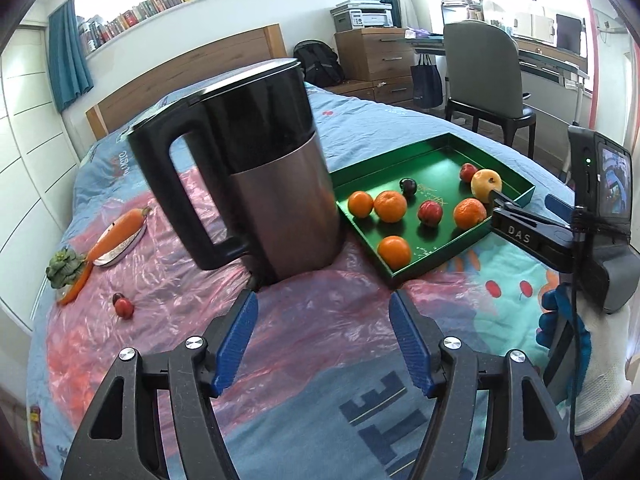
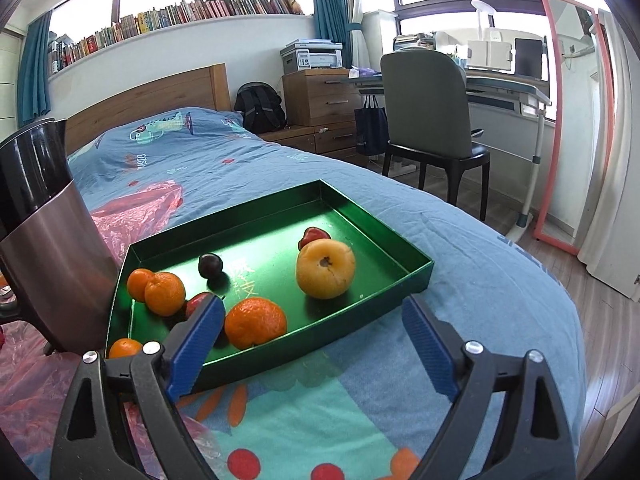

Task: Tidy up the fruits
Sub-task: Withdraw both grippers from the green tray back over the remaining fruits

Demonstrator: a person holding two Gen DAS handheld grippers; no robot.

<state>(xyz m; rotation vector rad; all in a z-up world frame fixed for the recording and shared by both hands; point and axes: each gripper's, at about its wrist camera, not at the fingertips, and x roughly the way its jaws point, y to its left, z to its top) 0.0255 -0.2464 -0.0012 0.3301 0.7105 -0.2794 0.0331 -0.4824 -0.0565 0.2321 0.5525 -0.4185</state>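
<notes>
A green tray [image 1: 392,156] lies on the bed and holds several oranges [image 1: 390,206], two red fruits [image 1: 430,213], a dark plum [image 1: 408,186] and a yellow fruit [image 1: 486,184]. One small red fruit [image 1: 124,307] lies loose on the pink plastic at the left. My left gripper [image 1: 323,304] is open over the plastic in front of the kettle [image 1: 280,184], with nothing between its fingers. My right gripper [image 2: 314,308] is open at the tray's [image 2: 224,216] near wall. An orange [image 2: 256,322] lies just beyond its left finger, untouched, and the yellow fruit [image 2: 325,268] sits further in.
The tall black and steel kettle stands left of the tray. A carrot [image 1: 118,232] rests on a small plate [image 1: 120,248], with a leafy green [image 1: 66,268] beside it. A white-gloved hand [image 1: 600,360] holds the right gripper. A chair [image 2: 432,112] and desk stand beyond the bed.
</notes>
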